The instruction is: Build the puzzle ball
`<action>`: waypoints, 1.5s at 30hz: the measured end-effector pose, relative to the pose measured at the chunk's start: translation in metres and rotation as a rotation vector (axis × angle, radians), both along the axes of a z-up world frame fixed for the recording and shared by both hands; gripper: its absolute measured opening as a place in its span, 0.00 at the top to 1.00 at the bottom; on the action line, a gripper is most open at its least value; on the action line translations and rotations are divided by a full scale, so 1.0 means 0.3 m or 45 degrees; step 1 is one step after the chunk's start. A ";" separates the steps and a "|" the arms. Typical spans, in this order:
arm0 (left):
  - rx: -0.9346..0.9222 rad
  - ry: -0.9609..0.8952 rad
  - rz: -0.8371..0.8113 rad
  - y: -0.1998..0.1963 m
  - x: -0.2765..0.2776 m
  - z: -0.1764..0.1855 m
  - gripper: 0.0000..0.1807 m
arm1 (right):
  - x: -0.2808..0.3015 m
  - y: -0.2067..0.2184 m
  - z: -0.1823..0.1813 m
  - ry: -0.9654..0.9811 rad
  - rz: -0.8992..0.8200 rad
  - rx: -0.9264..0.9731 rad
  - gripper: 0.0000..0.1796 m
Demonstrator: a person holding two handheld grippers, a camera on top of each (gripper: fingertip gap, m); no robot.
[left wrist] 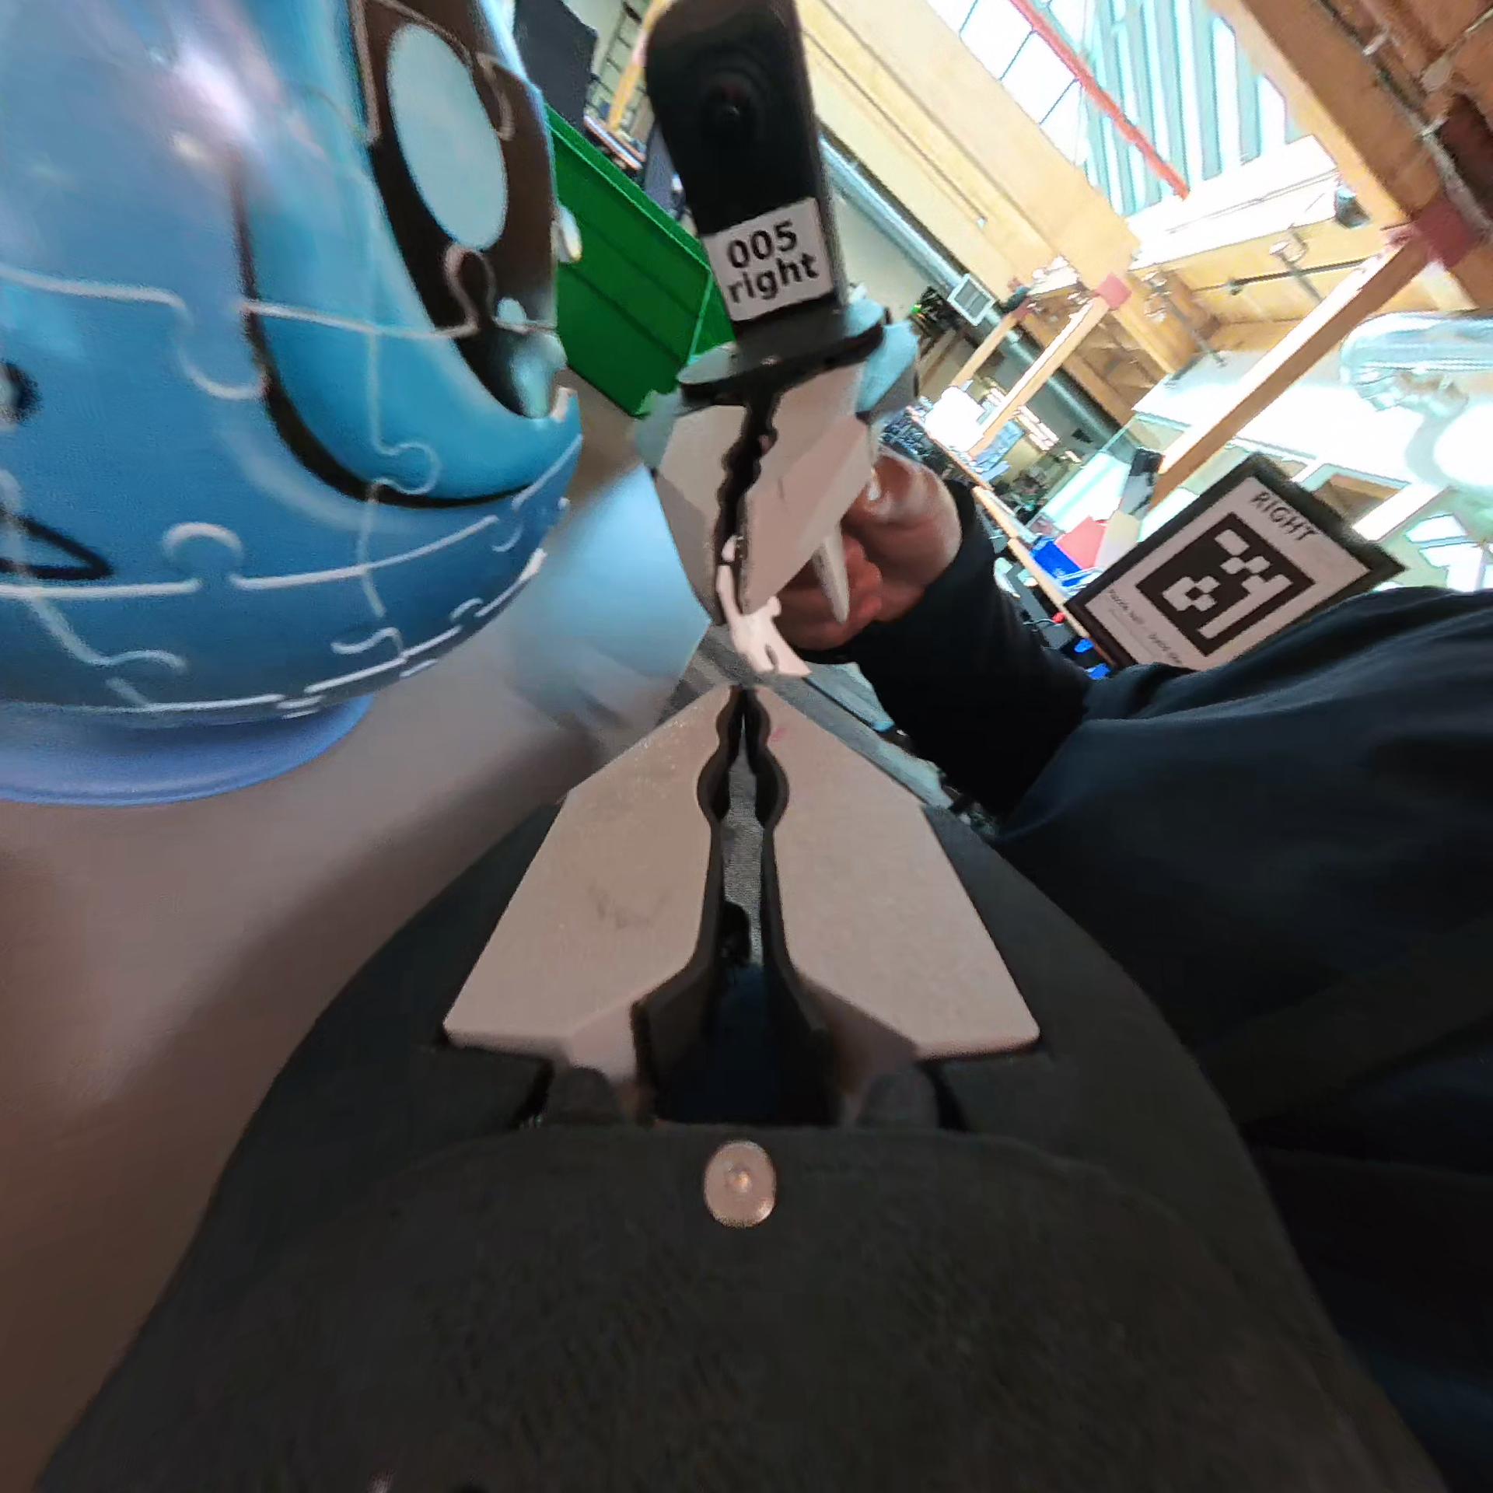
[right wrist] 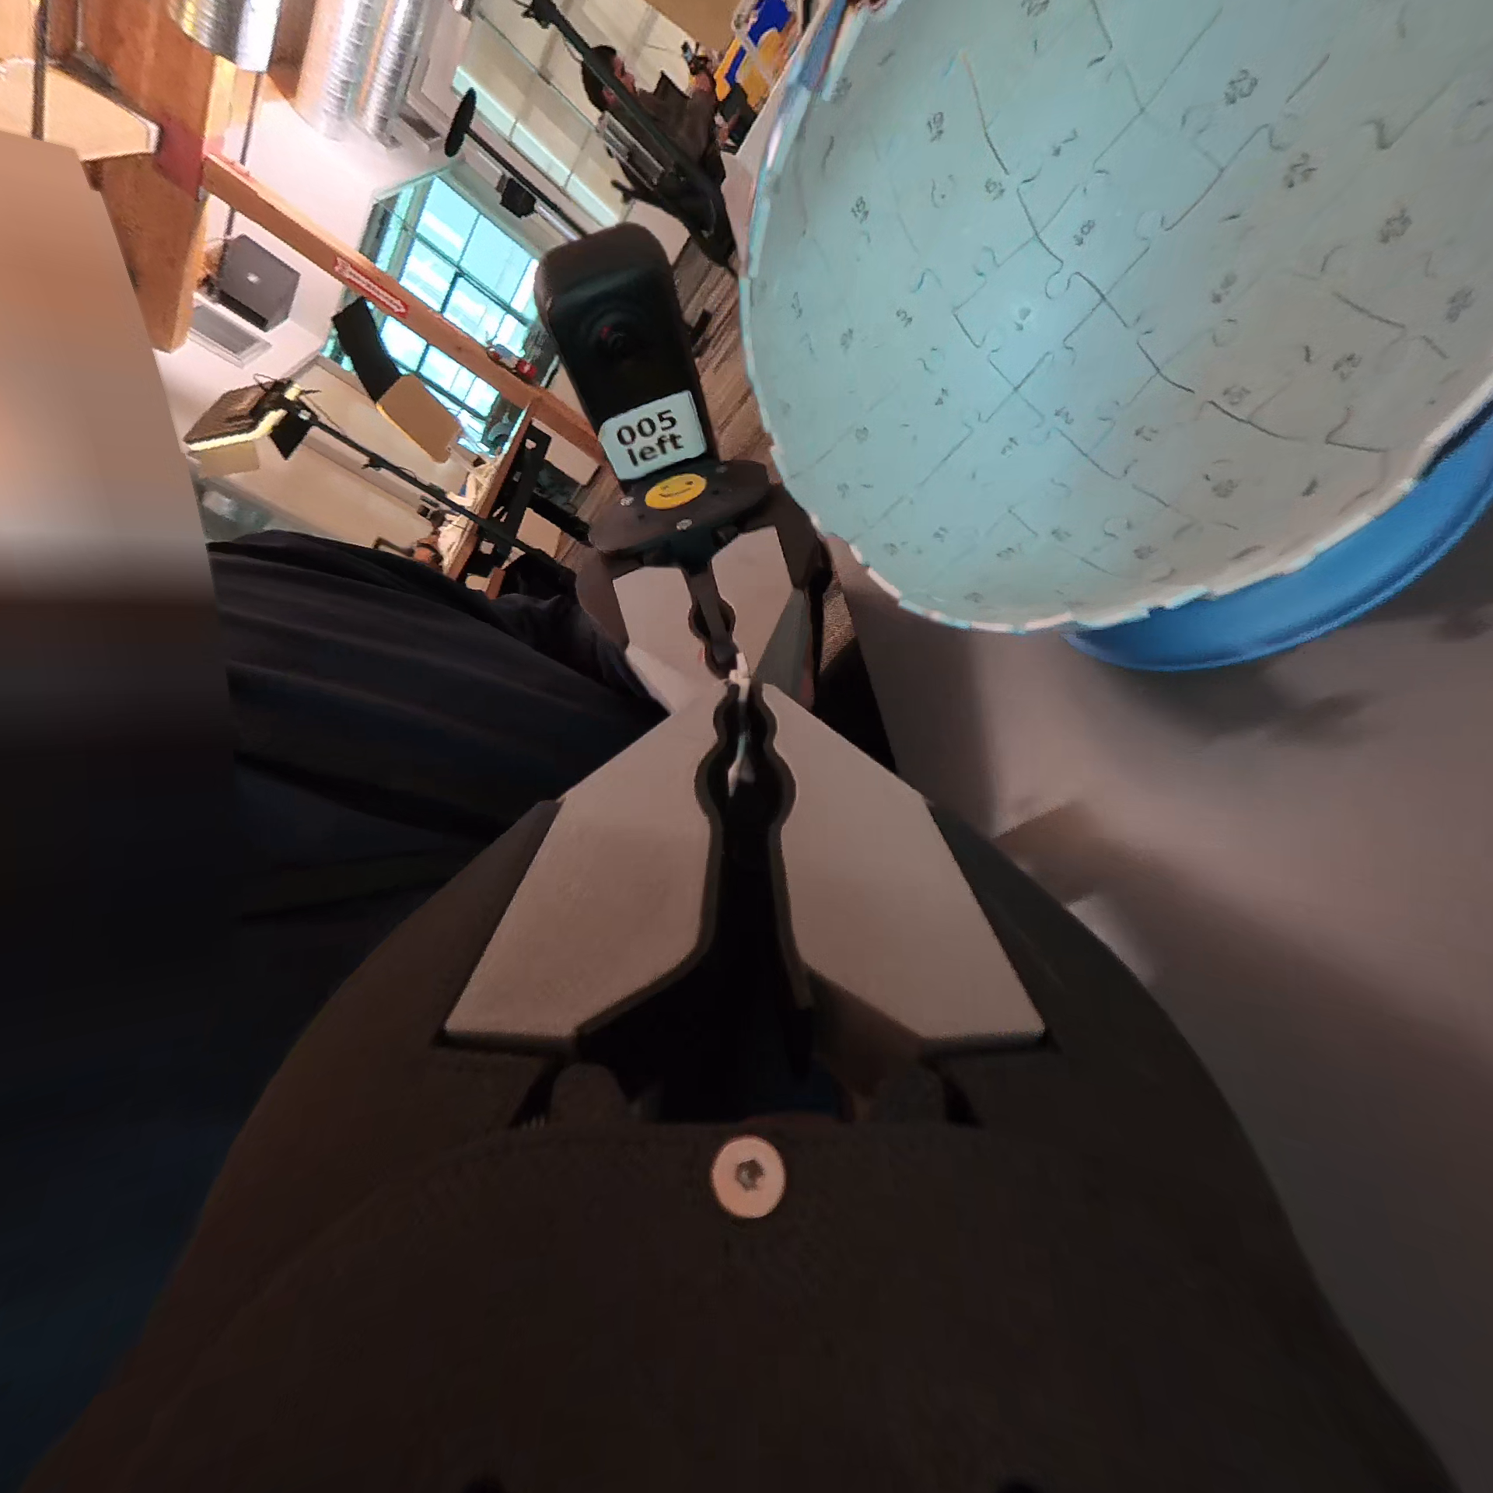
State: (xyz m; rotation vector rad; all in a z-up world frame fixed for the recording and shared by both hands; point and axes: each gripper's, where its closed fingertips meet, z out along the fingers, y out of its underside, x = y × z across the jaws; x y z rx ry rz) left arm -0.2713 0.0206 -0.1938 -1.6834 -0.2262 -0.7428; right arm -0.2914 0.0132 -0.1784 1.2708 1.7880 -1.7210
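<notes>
Both grippers, left gripper point(left wrist: 742, 703) and right gripper point(right wrist: 739, 696), pinch a puzzle piece point(left wrist: 755, 622) beside the puzzle ball point(left wrist: 242, 404).

Right gripper point(right wrist: 745, 731) clamping white piece point(right wrist: 739, 755)

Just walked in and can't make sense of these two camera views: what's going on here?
A person is building a puzzle ball with a handheld gripper in each hand. The right gripper has its jaws shut on a small white puzzle piece. The left gripper faces it tip to tip, jaws closed at the piece's lower edge; whether it grips the piece is unclear. The half-built blue ball rests on a blue ring stand on the table beside them, its open hollow inside showing.
</notes>
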 end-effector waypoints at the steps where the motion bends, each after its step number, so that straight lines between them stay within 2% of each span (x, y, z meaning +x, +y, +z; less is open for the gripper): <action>1: 0.006 0.005 0.021 -0.007 -0.014 0.003 1.00 | 0.005 0.006 -0.005 0.003 -0.013 0.010 1.00; 6: -0.032 -0.096 -0.084 -0.012 0.017 -0.005 1.00 | 0.014 0.007 0.006 0.021 -0.049 -0.057 1.00; 7: -0.046 -0.099 -0.111 -0.006 0.036 -0.014 0.94 | 0.011 0.002 0.012 0.035 -0.054 -0.069 1.00; 10: -0.016 -0.097 -0.139 0.013 0.078 -0.006 0.91 | 0.002 -0.017 0.026 0.083 -0.071 -0.088 1.00; 14: 0.051 -0.067 -0.042 0.020 0.041 0.025 1.00 | -0.012 -0.016 0.048 0.159 -0.130 -0.095 1.00; 21: 0.075 -0.146 0.012 0.005 -0.017 0.031 1.00 | -0.028 0.009 0.048 0.151 -0.198 -0.159 1.00; 25: 0.029 -0.149 -0.058 0.015 0.027 0.012 0.91 | -0.029 -0.008 0.045 0.139 -0.186 -0.197 1.00; 27: 0.043 -0.122 -0.045 0.018 0.030 0.017 0.93 | -0.031 -0.019 0.040 0.140 -0.185 -0.192 1.00; 29: 0.061 -0.099 -0.043 0.016 0.033 0.025 0.99 | -0.036 -0.015 0.039 0.146 -0.201 -0.184 1.00; 33: 0.090 -0.130 -0.035 0.008 0.024 0.041 1.00 | -0.032 -0.006 0.045 0.156 -0.212 -0.187 1.00; 35: 0.061 -0.152 -0.040 0.012 0.021 0.030 0.95 | -0.027 -0.009 0.042 0.153 -0.205 -0.186 1.00; 40: 0.089 -0.147 -0.064 0.015 0.039 0.041 0.94 | -0.023 -0.010 0.034 0.145 -0.206 -0.197 1.00; 42: 0.101 -0.156 -0.096 0.013 0.052 0.053 0.87 | -0.021 -0.010 0.024 0.141 -0.204 -0.180 1.00; 43: 0.093 -0.148 -0.098 0.013 0.052 0.050 0.87 | -0.018 -0.011 0.021 0.142 -0.200 -0.176 1.00; 45: 0.072 -0.086 -0.029 0.018 0.024 0.031 0.98 | -0.005 -0.020 0.024 0.138 -0.169 -0.189 1.00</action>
